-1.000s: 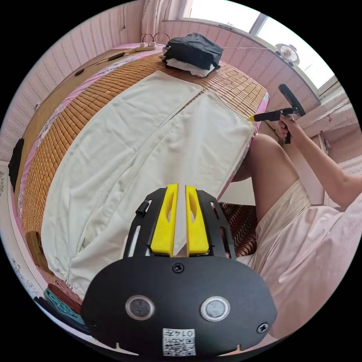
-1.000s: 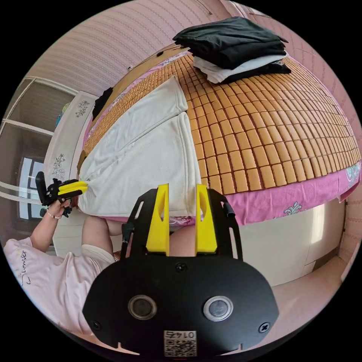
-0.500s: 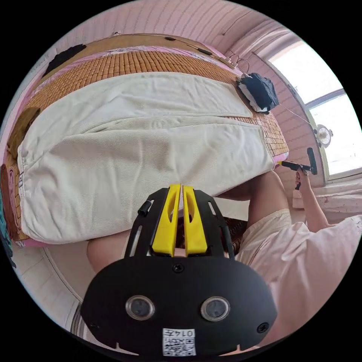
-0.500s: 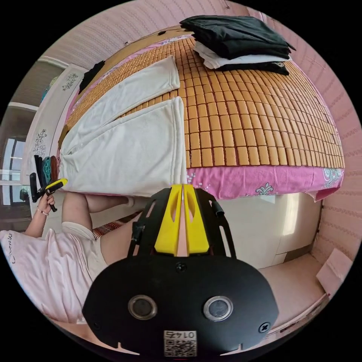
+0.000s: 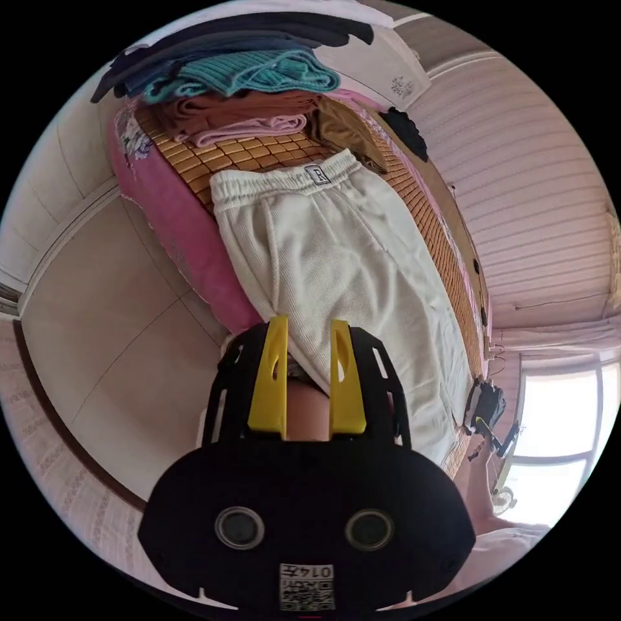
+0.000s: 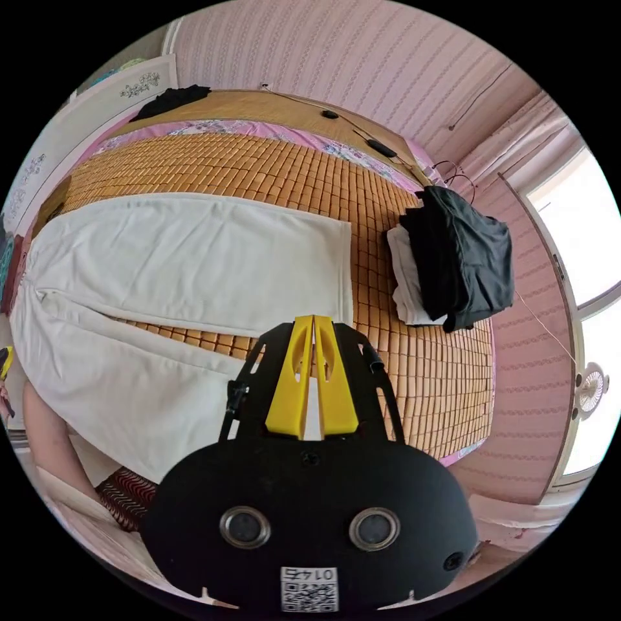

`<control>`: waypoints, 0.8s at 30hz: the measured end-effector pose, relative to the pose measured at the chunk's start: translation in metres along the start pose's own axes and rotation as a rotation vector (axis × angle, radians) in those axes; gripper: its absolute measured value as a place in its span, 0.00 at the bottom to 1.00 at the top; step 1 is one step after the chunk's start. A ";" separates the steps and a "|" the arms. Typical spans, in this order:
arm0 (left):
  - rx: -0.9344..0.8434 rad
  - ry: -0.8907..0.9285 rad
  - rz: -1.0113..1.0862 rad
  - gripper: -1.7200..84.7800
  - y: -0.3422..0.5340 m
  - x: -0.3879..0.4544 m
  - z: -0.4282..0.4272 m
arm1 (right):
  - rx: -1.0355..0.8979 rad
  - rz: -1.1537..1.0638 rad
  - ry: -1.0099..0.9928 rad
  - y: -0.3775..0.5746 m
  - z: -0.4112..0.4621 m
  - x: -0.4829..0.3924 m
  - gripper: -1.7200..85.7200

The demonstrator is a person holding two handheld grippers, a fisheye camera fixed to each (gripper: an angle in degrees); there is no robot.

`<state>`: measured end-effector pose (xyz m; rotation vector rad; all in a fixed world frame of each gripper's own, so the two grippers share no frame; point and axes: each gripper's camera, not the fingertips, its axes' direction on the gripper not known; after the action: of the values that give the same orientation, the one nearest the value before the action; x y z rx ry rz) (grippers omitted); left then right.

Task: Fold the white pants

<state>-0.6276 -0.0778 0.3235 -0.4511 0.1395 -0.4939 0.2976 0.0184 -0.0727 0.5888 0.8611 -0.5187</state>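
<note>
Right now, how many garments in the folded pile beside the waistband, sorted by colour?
Teal: 1
Dark navy or black: at least 1, layers unclear
Reddish brown: 1
Pale pink: 1
Olive brown: 1
Total: at least 5

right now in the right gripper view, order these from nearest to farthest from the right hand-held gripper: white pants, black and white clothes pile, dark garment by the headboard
From the right hand-held gripper:
1. white pants, right at the jaw tips, the near leg's hem running under them.
2. black and white clothes pile, off to the right on the bamboo mat.
3. dark garment, far upper left at the bed's far edge.
</note>
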 end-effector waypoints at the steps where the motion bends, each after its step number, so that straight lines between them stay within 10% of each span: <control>1: 0.008 -0.014 -0.059 0.17 -0.010 -0.016 -0.004 | -0.009 0.003 0.033 -0.019 0.010 -0.009 0.02; 16: -0.075 0.061 -0.116 0.12 -0.067 -0.095 -0.029 | -0.159 -0.010 -0.259 -0.113 0.098 -0.021 0.01; 24: -0.003 0.105 -0.024 0.08 -0.060 -0.102 -0.073 | -0.005 0.095 -0.371 -0.015 0.014 0.036 0.02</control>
<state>-0.7591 -0.1031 0.2872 -0.4299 0.2364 -0.5416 0.3154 -0.0083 -0.0994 0.5059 0.4804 -0.5188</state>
